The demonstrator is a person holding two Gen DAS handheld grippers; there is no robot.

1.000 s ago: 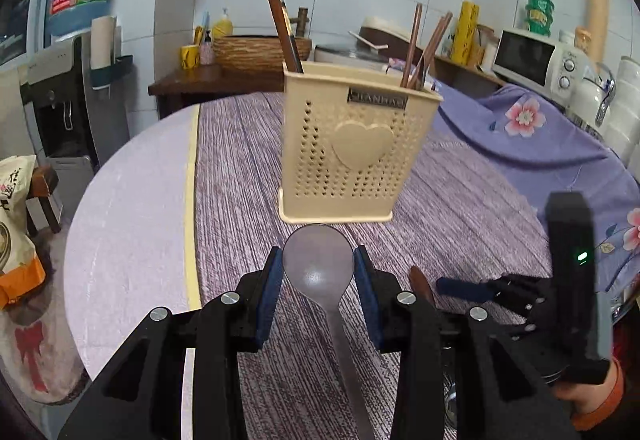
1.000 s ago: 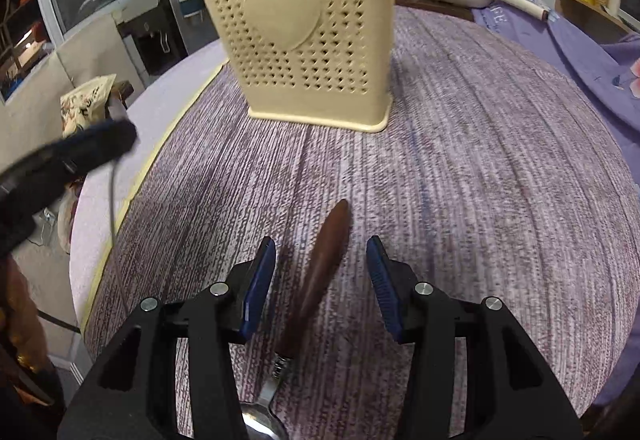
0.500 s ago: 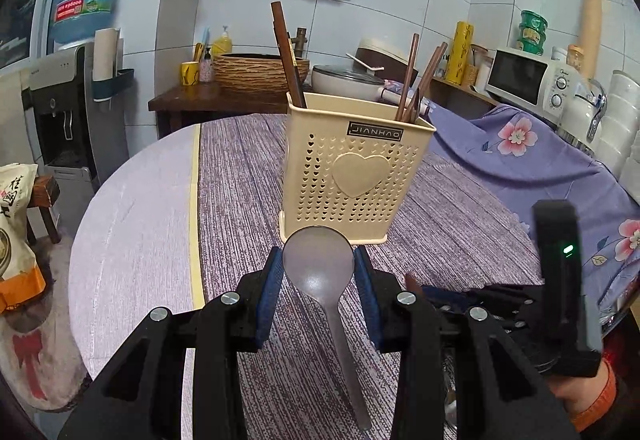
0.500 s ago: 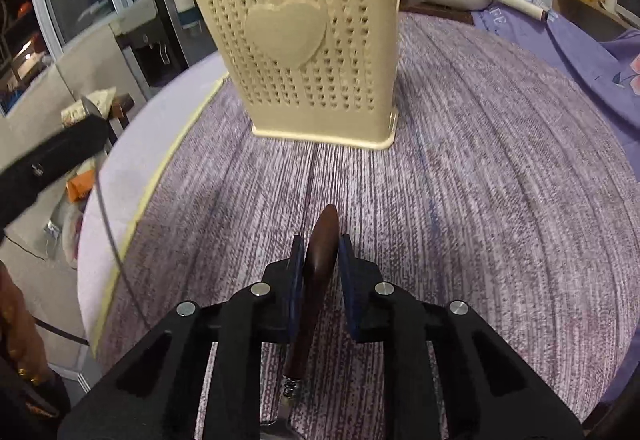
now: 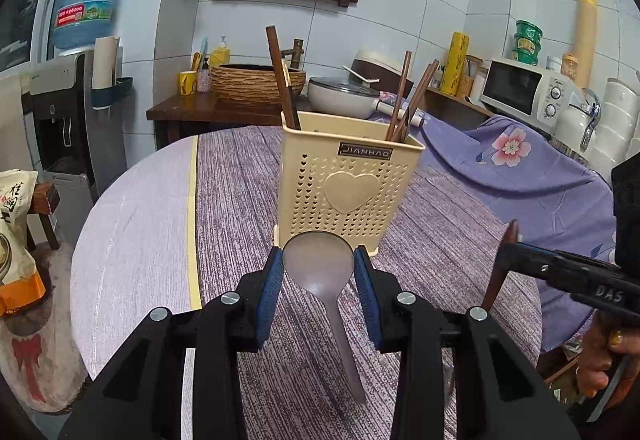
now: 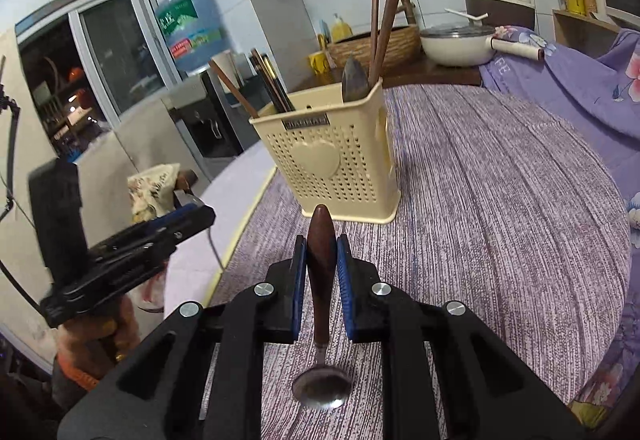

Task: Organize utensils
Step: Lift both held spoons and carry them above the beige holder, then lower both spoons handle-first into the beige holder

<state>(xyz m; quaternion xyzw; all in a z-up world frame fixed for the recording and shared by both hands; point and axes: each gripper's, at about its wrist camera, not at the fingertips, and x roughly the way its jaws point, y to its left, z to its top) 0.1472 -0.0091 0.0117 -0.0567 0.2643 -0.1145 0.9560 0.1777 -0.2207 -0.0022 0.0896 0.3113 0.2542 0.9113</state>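
A cream perforated utensil holder (image 5: 347,189) stands on the round table, holding chopsticks (image 5: 408,100) and dark-handled utensils. My left gripper (image 5: 318,269) is shut on the bowl of a grey metal spoon (image 5: 320,272), handle hanging down, held above the table just in front of the holder. My right gripper (image 6: 321,252) is shut on the brown wooden handle of a spoon (image 6: 320,252) whose steel bowl (image 6: 322,386) hangs below. The holder also shows in the right wrist view (image 6: 332,156), ahead of the spoon. The right gripper appears at the right of the left wrist view (image 5: 568,272).
The table has a purple striped cloth (image 5: 240,200) with a pale bare strip (image 5: 132,240) at its left. A flowered purple cloth (image 5: 520,176) lies to the right. A side table with basket and pan (image 5: 340,96), a microwave (image 5: 528,88) and a water dispenser (image 5: 60,120) stand behind.
My right gripper closed on the wooden-handled spoon and lifted it off the table. My left gripper rose with the grey spoon, still shut on it.
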